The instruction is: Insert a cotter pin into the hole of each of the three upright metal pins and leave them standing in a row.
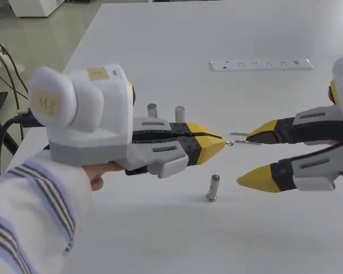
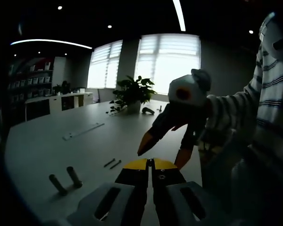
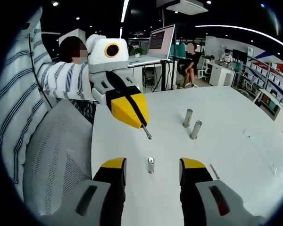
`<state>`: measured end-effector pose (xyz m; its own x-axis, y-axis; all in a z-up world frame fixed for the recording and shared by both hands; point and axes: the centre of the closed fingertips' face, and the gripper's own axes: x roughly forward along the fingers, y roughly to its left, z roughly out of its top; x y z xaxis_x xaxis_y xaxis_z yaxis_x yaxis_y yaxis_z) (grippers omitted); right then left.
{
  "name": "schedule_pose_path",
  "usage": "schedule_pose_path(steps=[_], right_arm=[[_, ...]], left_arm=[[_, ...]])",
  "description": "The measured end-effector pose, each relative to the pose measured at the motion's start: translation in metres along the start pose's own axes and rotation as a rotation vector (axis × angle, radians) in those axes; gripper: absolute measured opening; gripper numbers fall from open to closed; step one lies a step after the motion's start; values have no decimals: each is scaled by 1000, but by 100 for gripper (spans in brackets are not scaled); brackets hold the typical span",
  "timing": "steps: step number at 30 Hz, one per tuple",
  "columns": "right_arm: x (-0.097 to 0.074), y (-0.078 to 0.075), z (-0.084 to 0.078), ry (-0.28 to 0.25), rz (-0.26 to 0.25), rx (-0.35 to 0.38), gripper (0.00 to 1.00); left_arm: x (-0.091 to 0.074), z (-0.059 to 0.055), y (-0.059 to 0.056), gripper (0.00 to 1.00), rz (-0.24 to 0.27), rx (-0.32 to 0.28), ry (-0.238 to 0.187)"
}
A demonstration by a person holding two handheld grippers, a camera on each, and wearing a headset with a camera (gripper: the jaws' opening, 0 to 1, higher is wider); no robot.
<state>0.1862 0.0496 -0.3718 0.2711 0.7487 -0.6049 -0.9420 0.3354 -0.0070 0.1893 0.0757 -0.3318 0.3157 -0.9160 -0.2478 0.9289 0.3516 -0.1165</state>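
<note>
So my left gripper [image 1: 220,141] was clenched on a cotter pin [image 3: 146,132], raised just beyond the lone metal pin [image 1: 213,188]; my right gripper [image 1: 244,159] hung open near that pin. First insertion, I judged: next I'd need to steady it and thread its hole.

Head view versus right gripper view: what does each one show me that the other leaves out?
The head view adds a white power strip far across the table, and the right gripper from the side, jaws open. The right gripper view adds a monitor and a seated person in the room behind. Both share the three metal pins and the left gripper, shut on a cotter pin.
</note>
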Motion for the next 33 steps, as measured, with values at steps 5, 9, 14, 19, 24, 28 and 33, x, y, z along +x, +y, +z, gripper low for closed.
schedule_pose_path(steps=[5, 9, 14, 19, 24, 28, 33], right_arm=[[-1, 2, 1, -25, 38, 38, 39], [-2, 5, 0, -26, 54, 39, 37], [0, 7, 0, -27, 61, 53, 33], [3, 6, -1, -18, 50, 46, 21], [6, 16, 7, -44, 100, 64, 19], [9, 24, 13, -67, 153, 85, 17], [12, 28, 15, -70, 176, 79, 9]], left_arm=[[-1, -2, -2, 0, -9, 17, 8], [-2, -4, -3, 0, -18, 28, 18], [-3, -6, -2, 0, -25, 36, 20], [-3, -9, -4, 0, -49, 50, 30], [-3, -10, -9, 0, -76, 74, 31], [-3, -14, -12, 0, -93, 93, 49], [-3, -18, -14, 0, -107, 100, 61]])
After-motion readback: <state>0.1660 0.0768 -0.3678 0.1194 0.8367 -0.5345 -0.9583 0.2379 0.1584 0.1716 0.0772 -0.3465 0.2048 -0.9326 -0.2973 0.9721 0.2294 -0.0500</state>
